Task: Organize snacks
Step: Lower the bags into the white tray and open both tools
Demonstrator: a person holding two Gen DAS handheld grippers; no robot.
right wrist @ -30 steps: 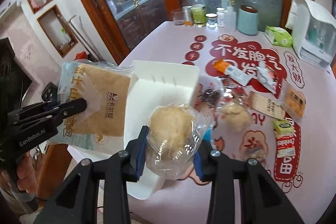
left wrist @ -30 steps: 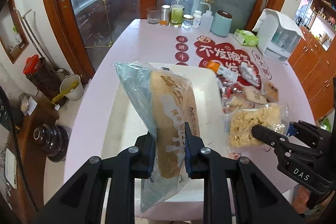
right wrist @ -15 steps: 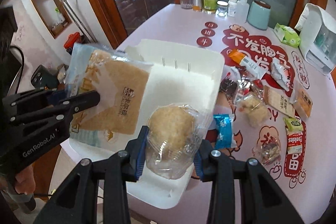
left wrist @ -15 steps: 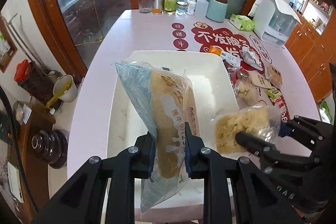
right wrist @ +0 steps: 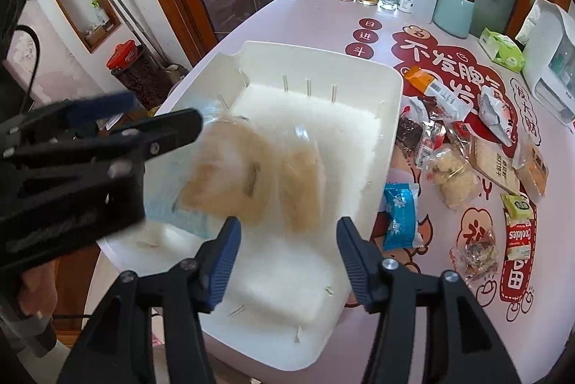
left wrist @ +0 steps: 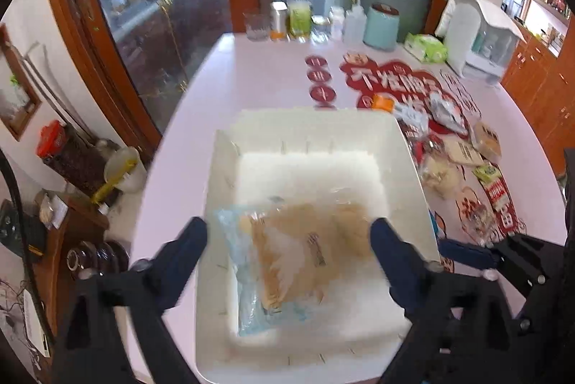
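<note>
A white plastic bin [left wrist: 316,132] [right wrist: 391,85] stands on the pink table. A bagged toast snack [left wrist: 287,258] [right wrist: 222,168] is motion-blurred inside the bin, free of both grippers. A second clear bag with a pale bun [right wrist: 302,182] blurs beside it in the bin. My left gripper [left wrist: 289,240] is open above the bin's near end; it also shows in the right wrist view [right wrist: 143,118]. My right gripper [right wrist: 287,240] is open and empty above the bin; its fingers [left wrist: 467,251] show at the right of the left wrist view.
Several loose snack packets [right wrist: 456,175] [left wrist: 445,168] lie on the red decal right of the bin. Bottles, a glass and a teal canister [right wrist: 454,12] stand at the table's far edge. A white appliance [right wrist: 553,60] sits at far right. The table edge drops off left of the bin.
Both grippers have opened. The toast bag and the bun bag have left the fingers and are dropping into the bin.
</note>
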